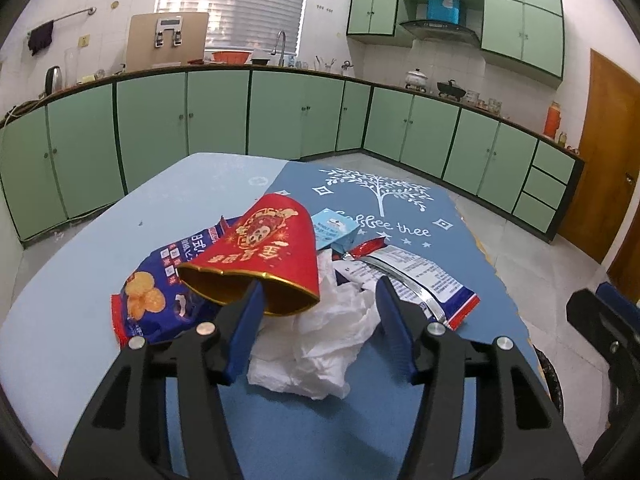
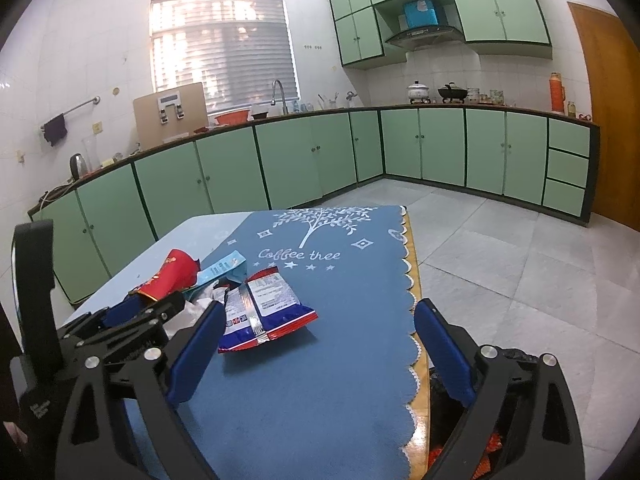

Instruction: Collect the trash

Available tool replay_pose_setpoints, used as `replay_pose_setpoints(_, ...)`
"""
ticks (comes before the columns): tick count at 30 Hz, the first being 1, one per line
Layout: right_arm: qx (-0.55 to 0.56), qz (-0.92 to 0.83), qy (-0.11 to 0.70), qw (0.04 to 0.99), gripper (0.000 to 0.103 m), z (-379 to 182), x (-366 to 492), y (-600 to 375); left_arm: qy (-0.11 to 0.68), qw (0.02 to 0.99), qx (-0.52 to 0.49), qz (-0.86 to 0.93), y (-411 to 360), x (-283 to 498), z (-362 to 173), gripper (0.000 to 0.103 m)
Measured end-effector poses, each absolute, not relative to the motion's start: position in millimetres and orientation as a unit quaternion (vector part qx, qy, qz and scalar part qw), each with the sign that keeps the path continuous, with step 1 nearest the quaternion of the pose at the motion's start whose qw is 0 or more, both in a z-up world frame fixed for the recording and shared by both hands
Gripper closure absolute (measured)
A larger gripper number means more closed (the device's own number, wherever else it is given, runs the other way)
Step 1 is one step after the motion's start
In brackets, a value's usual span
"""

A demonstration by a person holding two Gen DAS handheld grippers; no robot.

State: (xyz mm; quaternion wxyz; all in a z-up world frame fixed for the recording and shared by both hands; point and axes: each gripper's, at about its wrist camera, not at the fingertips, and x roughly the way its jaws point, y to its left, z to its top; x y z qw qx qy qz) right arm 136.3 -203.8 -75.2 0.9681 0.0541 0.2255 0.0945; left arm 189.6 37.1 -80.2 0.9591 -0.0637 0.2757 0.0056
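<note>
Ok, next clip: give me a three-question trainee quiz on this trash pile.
1. True or false: the left gripper is shut on the tissue.
2. Which item lies nearest the right gripper? A) red cup B) silver-seamed wrapper C) light blue box
3. Fill in: the cup lies on its ___, partly over the blue chip bag.

Key: 1. False; both grippers are open, and the left one's fingers straddle the tissue. 2. B. 3. side, with its gold-lined mouth towards the left camera.
</note>
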Motion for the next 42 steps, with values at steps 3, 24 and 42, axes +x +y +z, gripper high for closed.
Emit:
replay_pose_setpoints(3, 0.056, 0.099, 0.232, 0.966, 0.016, -79.2, 138.6, -203.3, 0.28, 0.957, -0.074, 0.008, 42.1, 193.1, -80.9, 0.06)
replay_pose_setpoints(24, 0.064, 0.126, 0.281, 0.949, 0.031, -96.9, 159.2, -177.1, 0.209, 0.975, -0.07, 0.013, 59.6, 156.0, -63.6, 0.095)
replay_pose_setpoints(42, 0.084, 0.074, 0.326, 0.939, 0.048, -117.0, 197.2, -138.4, 0.215, 0.975, -0.062, 0.016, 68.8, 148.7, -74.3, 0.095)
